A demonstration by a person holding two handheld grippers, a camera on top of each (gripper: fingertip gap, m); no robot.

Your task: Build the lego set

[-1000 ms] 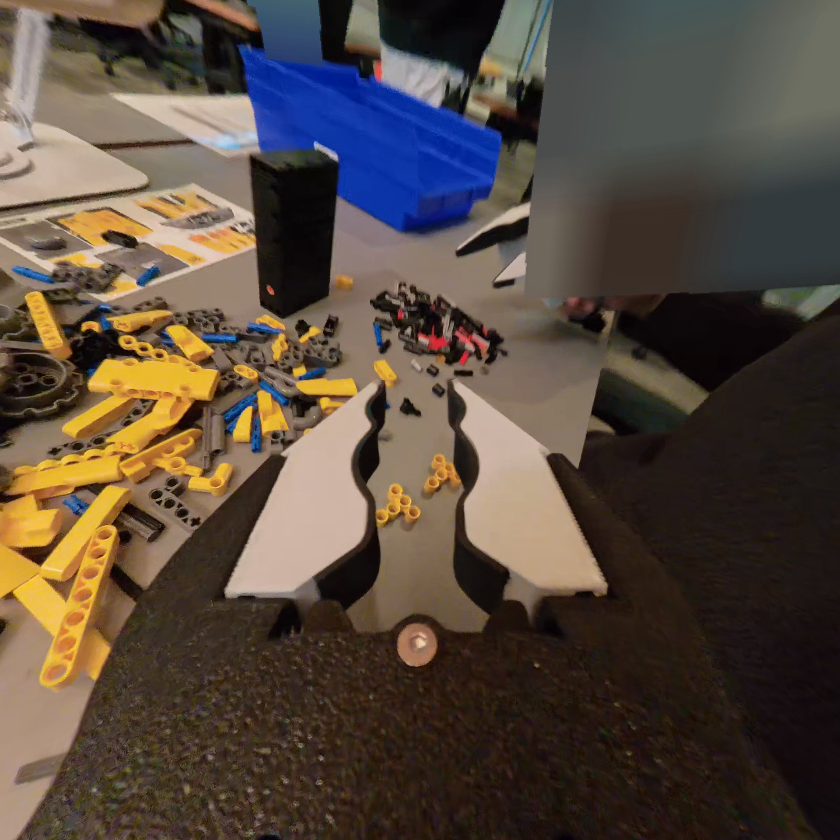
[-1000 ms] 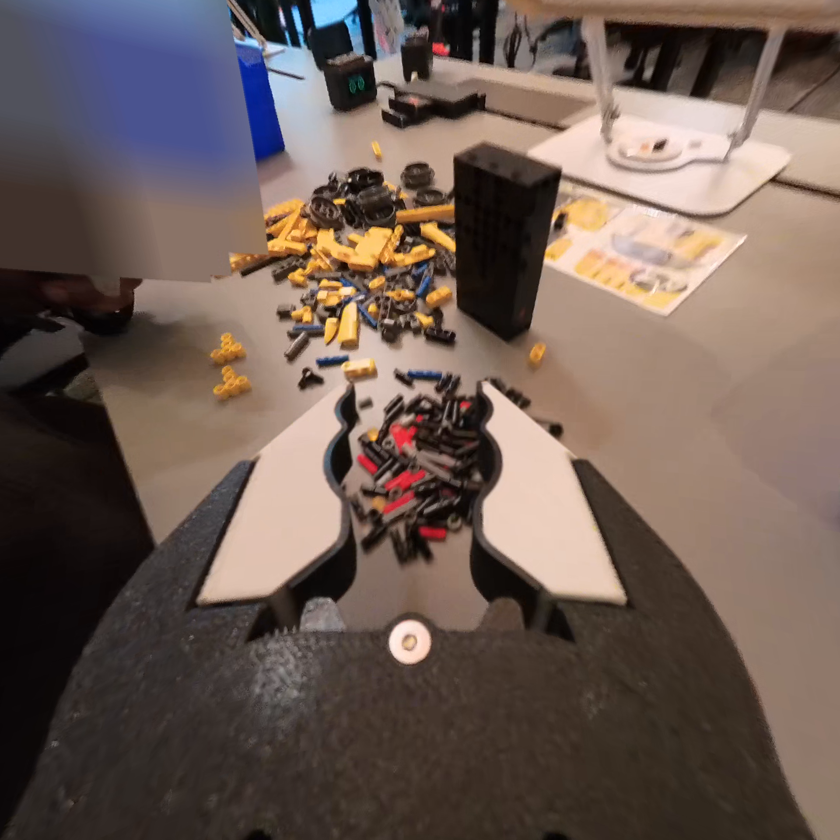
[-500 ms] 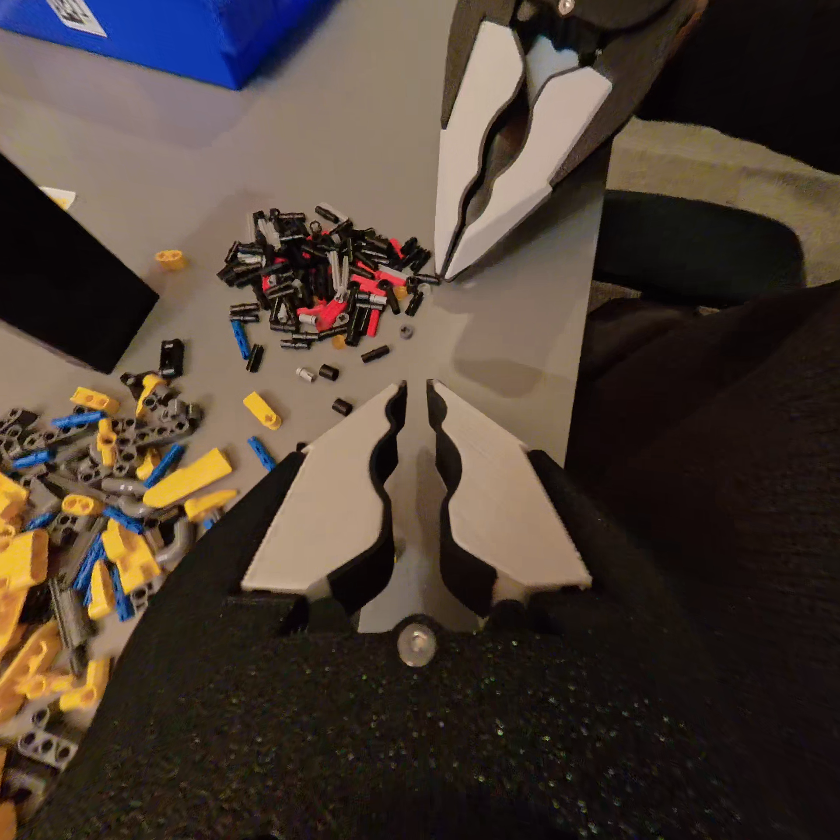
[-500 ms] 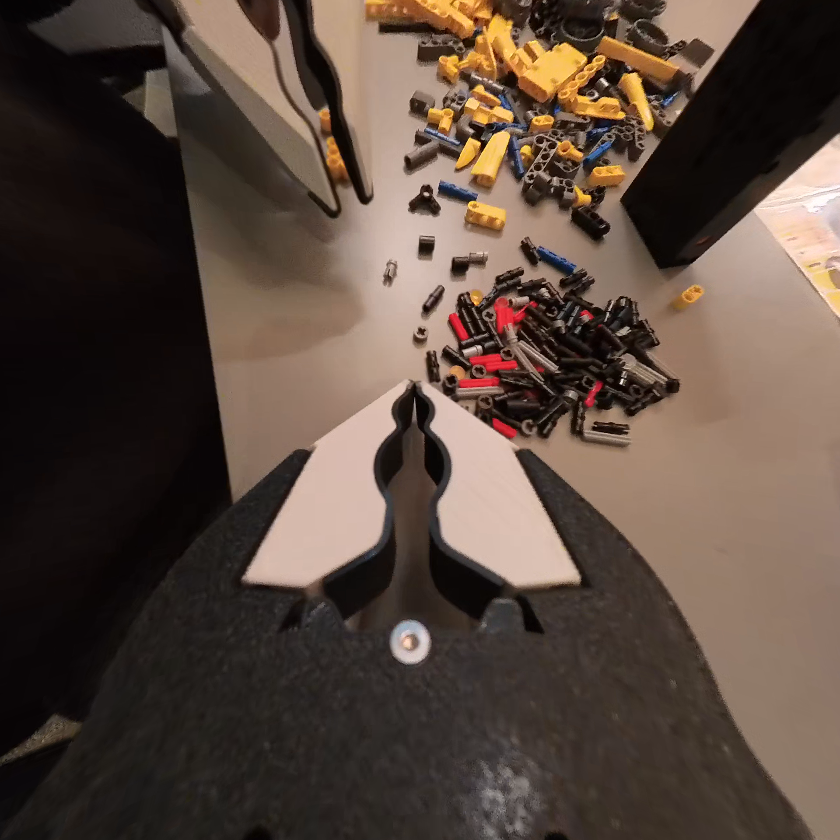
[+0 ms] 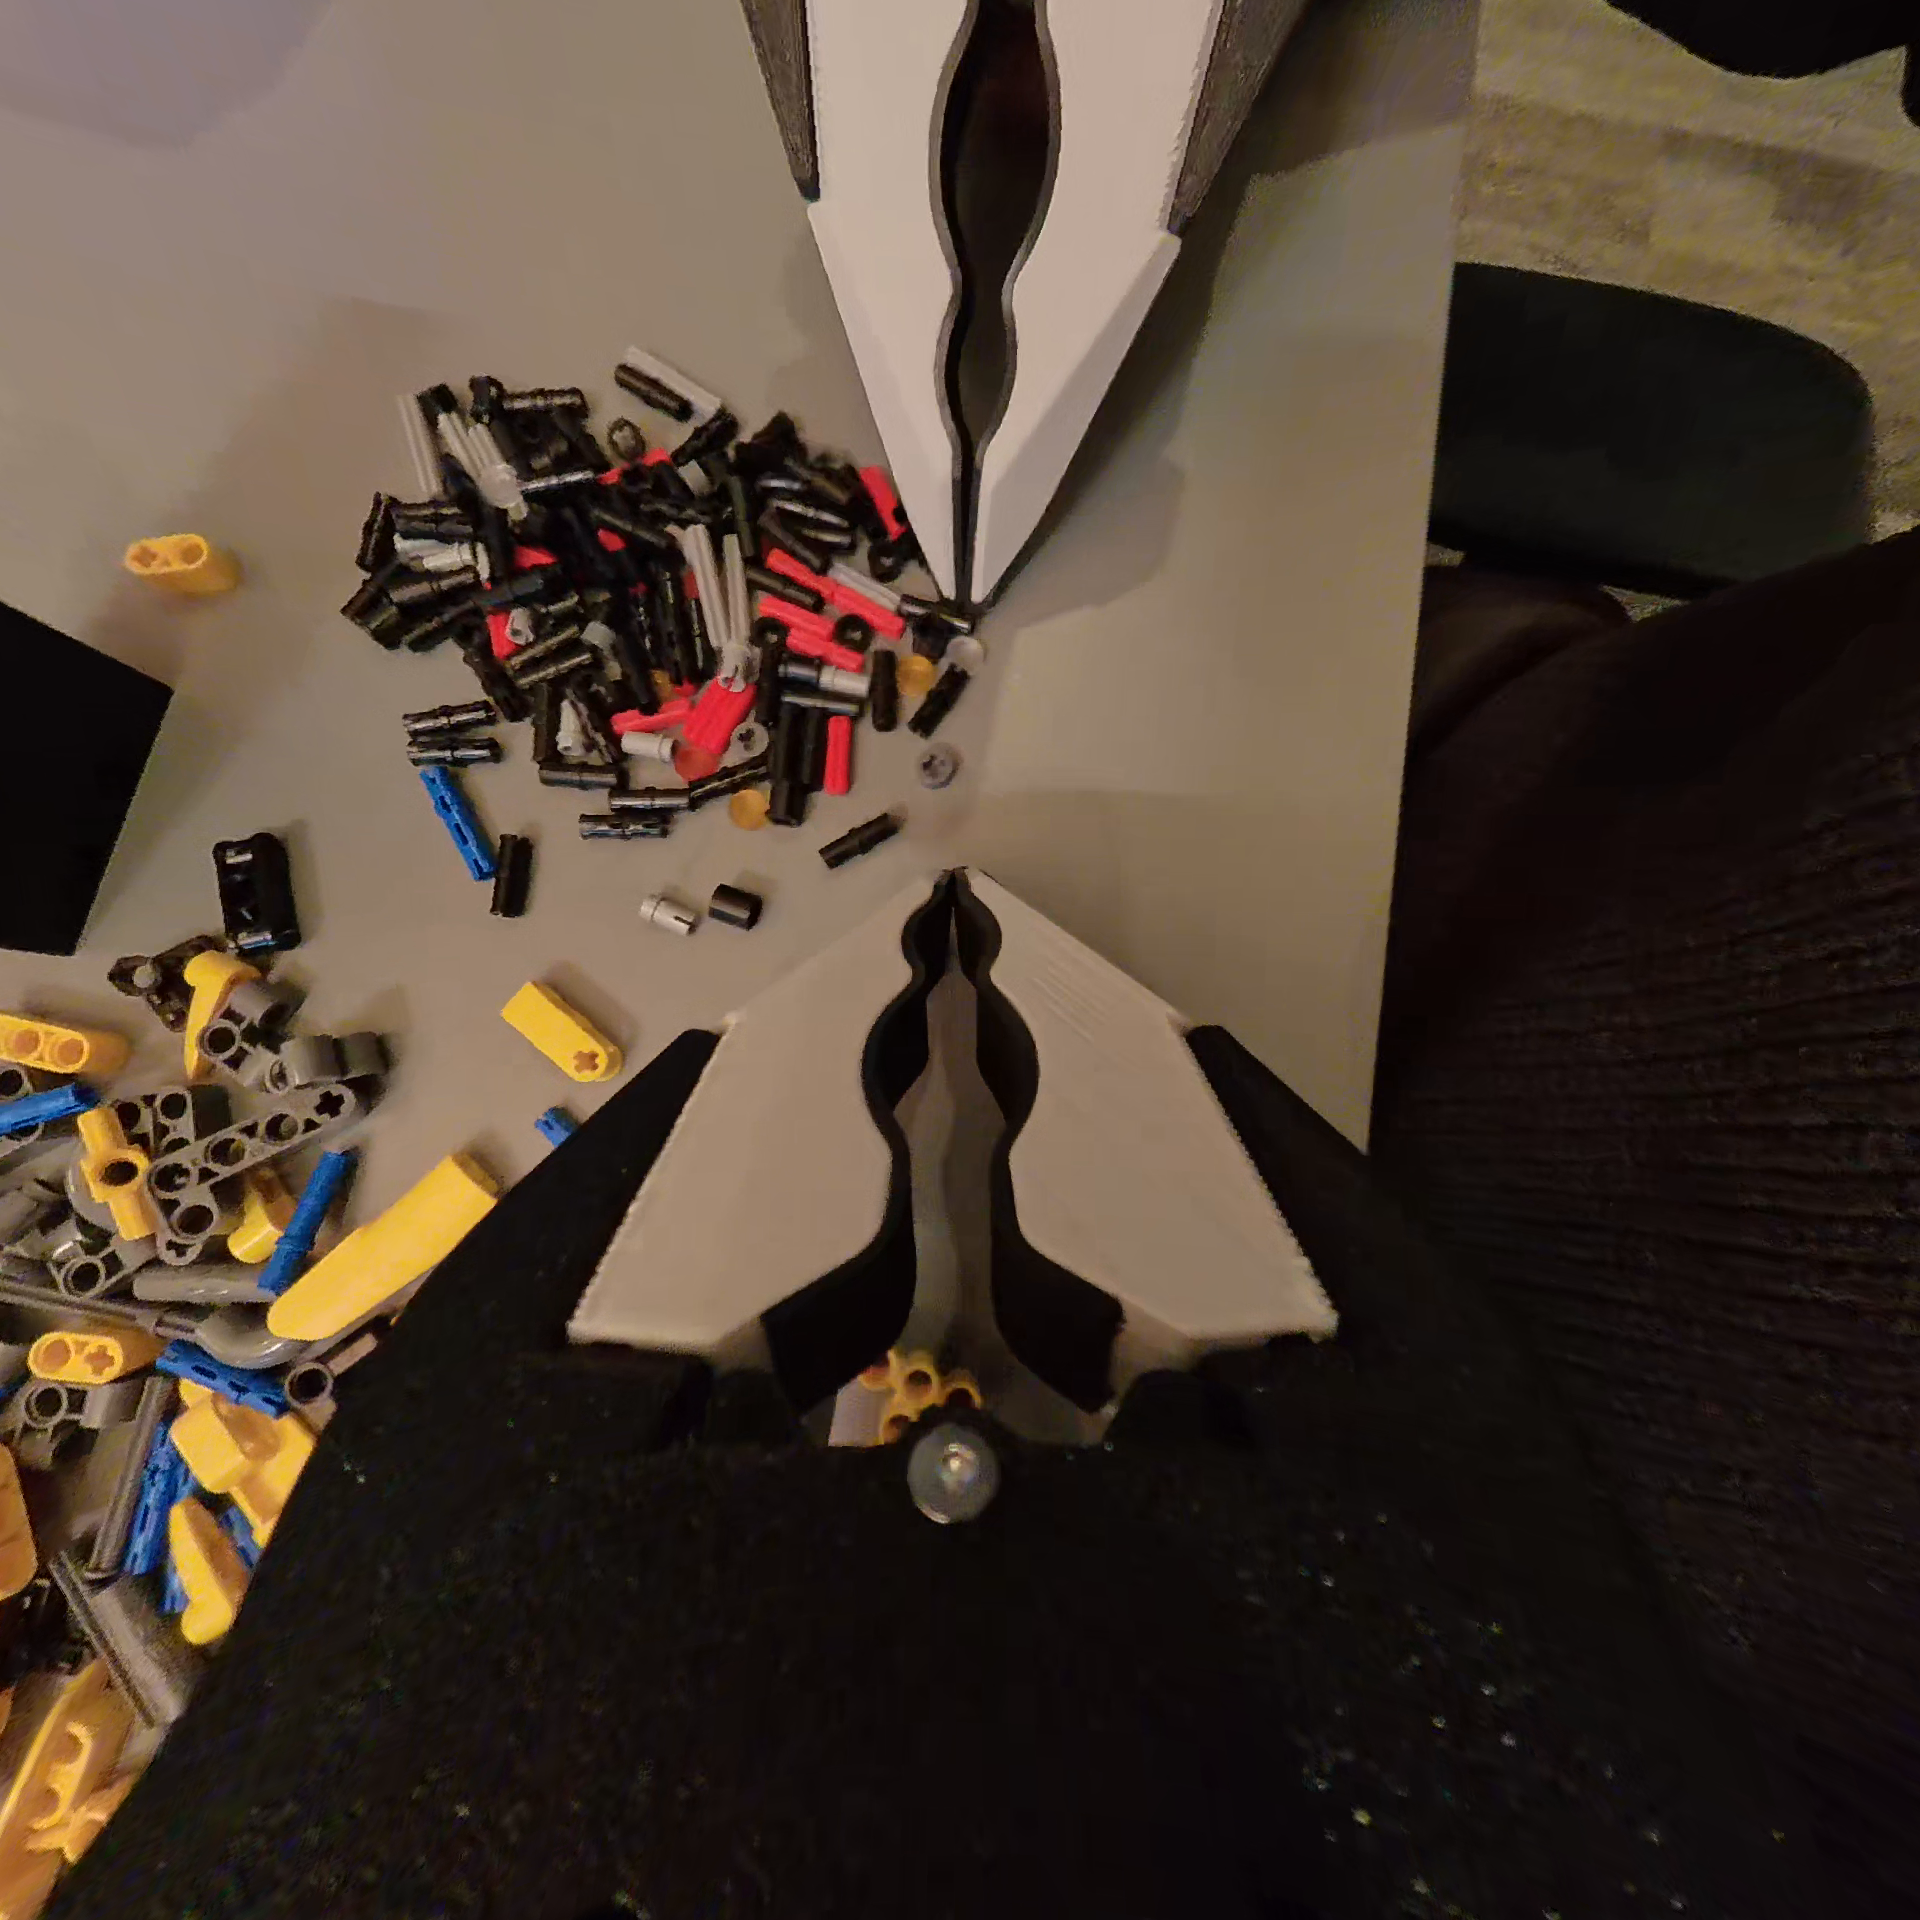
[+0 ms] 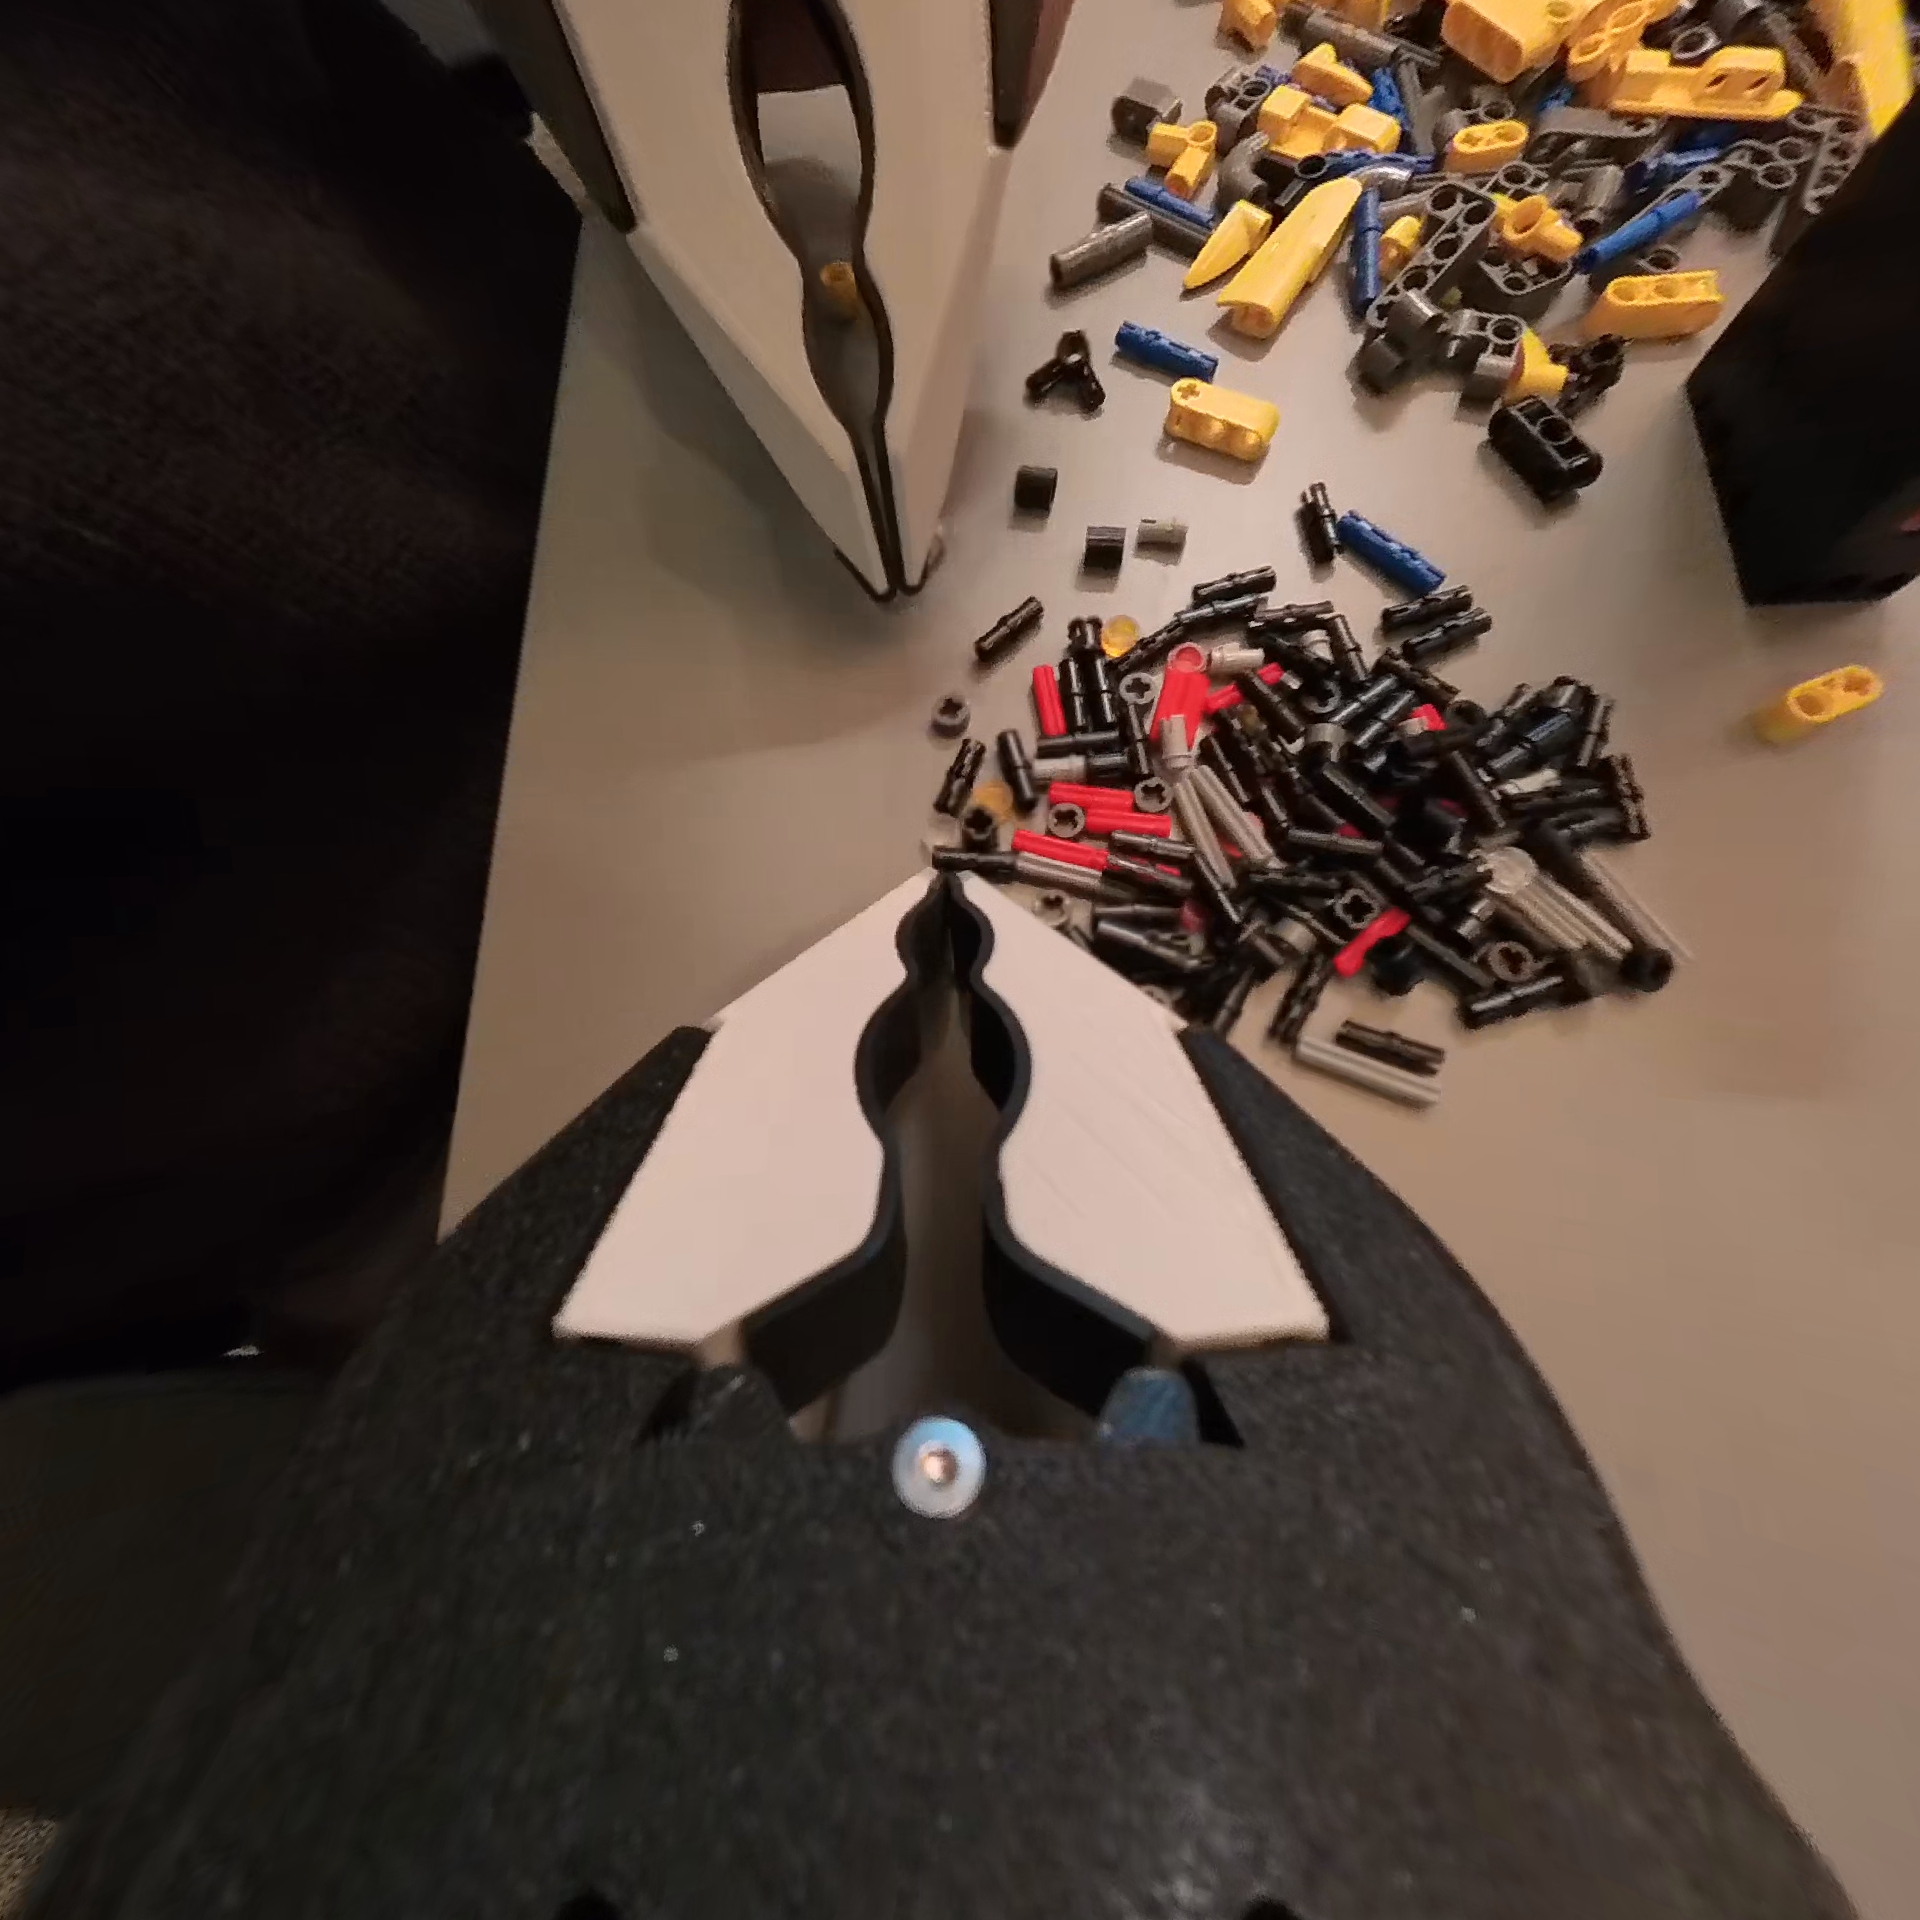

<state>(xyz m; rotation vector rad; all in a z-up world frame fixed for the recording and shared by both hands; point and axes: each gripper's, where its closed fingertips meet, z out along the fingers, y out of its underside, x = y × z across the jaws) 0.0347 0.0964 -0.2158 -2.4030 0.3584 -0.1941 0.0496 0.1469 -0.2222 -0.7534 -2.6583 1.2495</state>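
A heap of small black, red and grey pins point(image 5: 665, 613) lies on the grey table point(image 5: 1195, 727); it also shows in the right wrist view point(image 6: 1299, 821). My right gripper point(image 6: 945, 883) is shut, its tips down at the near edge of the heap against a black pin point(image 6: 971, 860); I cannot see a pin pinched between them. It shows from the front in the left wrist view point(image 5: 966, 603). My left gripper point(image 5: 951, 878) is shut and empty, over bare table just short of the heap, near a loose black pin point(image 5: 860, 840). It shows in the right wrist view point(image 6: 899, 582).
A spread of yellow, grey and blue beams point(image 5: 156, 1195) lies to the left of the left gripper, also seen in the right wrist view point(image 6: 1455, 156). A black block point(image 6: 1829, 416) stands beyond the heap. The table edge point(image 5: 1403, 727) runs close by, with dark clothing point(image 5: 1662, 1039) past it. My right fingertips sit around 6 cm from my left ones.
Both grippers went from open to shut and tipped down toward the table. The right gripper's tips moved in to the heap's edge; the left gripper moved closer to the heap.
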